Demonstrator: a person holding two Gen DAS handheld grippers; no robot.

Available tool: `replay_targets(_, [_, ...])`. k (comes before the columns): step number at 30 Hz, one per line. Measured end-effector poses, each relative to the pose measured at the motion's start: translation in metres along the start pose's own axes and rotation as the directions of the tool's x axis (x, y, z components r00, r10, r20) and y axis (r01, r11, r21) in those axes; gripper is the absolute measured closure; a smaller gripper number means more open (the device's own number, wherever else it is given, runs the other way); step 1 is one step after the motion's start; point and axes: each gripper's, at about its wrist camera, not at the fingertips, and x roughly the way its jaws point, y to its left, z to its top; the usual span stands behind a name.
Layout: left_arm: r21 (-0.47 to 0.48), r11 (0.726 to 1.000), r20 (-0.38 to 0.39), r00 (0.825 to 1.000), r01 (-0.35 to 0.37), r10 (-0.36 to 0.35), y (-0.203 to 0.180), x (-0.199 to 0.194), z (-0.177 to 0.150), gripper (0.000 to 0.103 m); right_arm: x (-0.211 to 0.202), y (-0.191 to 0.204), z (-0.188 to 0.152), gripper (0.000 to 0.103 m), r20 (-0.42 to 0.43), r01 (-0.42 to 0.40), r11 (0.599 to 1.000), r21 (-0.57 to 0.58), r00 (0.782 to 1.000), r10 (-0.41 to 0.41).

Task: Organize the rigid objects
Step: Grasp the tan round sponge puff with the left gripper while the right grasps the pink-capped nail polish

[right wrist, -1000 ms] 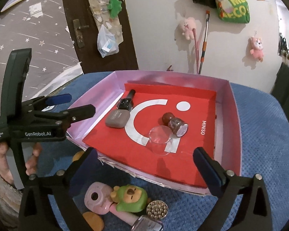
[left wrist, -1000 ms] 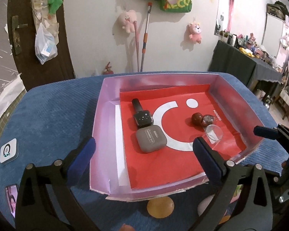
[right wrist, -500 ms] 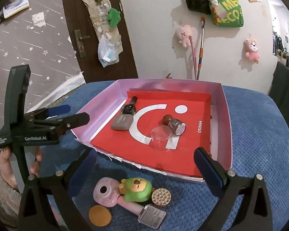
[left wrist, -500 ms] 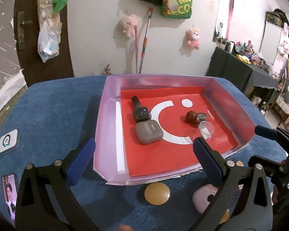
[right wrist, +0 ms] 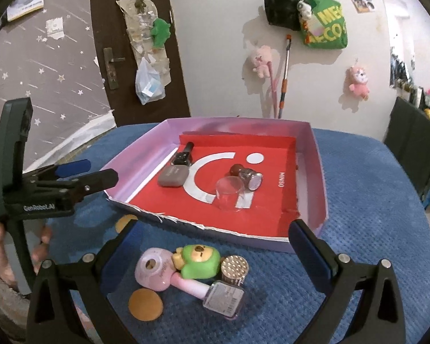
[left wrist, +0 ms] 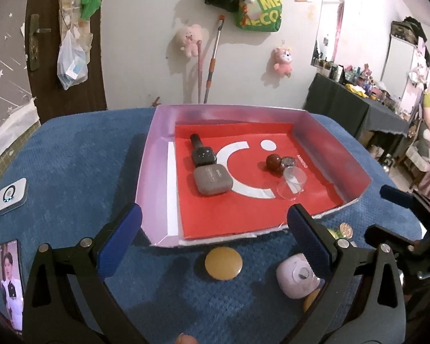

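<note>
both grippers spread, nothing pinched. right gripper [right wrist: 215, 249] hangs right over the loose pile on the blue worktop [right wrist: 372, 200]: pink bottle [right wrist: 169, 272], green bear toy [right wrist: 199, 261], studded cap [right wrist: 234, 266], clear glitter bottle [right wrist: 223, 299], tan disc [right wrist: 145, 305]. the pile sits just short of the pink tray [right wrist: 319, 160] front edge. pink bottle's long axis runs left-right across the gap between the jaws, neck toward the glitter bottle. left gripper [left wrist: 213, 229] has only the tan disc [left wrist: 223, 263] centred ahead. right is nearer the pile, likely picks next; tray lies straight ahead.
</note>
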Motion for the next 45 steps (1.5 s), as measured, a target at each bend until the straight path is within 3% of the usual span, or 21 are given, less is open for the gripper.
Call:
replay_targets(5, [0.030,0.999,-0.009,0.999,-0.042,0.042,-0.006,-0.003,-0.009,0.000,-0.007,0.005,-0.007,0.000,0.007,0.003,1.000,-0.014,1.000,-0.003])
replay_targets(9, [0.036,0.999,-0.021,0.999,-0.027,0.027,-0.009,-0.005,-0.014,0.000,-0.010,0.009,-0.012,0.002,0.012,0.009,1.000,-0.026,1.000,-0.009])
replay_targets(18, [0.027,1.000,-0.053,0.999,0.001,0.000,-0.010,-0.006,-0.027,0.000,-0.013,0.010,-0.022,0.015,0.001,0.001,1.000,-0.019,1.000,-0.001])
replay_targets(23, [0.019,1.000,-0.059,0.998,0.012,-0.011,-0.010,-0.007,-0.033,0.000,-0.013,0.010,-0.028,0.027,-0.013,0.007,1.000,-0.017,1.000,-0.007])
replay_targets(30, [0.014,0.999,-0.068,0.997,0.039,-0.038,-0.013,-0.010,-0.042,0.000,-0.016,0.005,-0.035,0.031,-0.021,-0.008,1.000,0.010,1.000,0.008])
replay_targets(37, [-0.005,0.996,-0.090,0.992,0.089,-0.089,-0.014,-0.012,-0.052,0.000,-0.015,0.009,-0.043,0.048,-0.045,-0.026,1.000,0.005,0.999,0.027])
replay_targets(40, [-0.003,0.997,-0.091,0.993,0.079,-0.079,-0.015,-0.012,-0.055,0.000,-0.014,0.010,-0.048,0.053,-0.058,-0.033,0.999,0.006,0.998,0.034])
replay_targets(45, [0.001,0.998,-0.114,0.992,0.060,-0.060,-0.015,-0.006,-0.058,0.018,-0.012,0.010,-0.054,0.055,-0.078,-0.026,1.000,0.011,0.997,0.027])
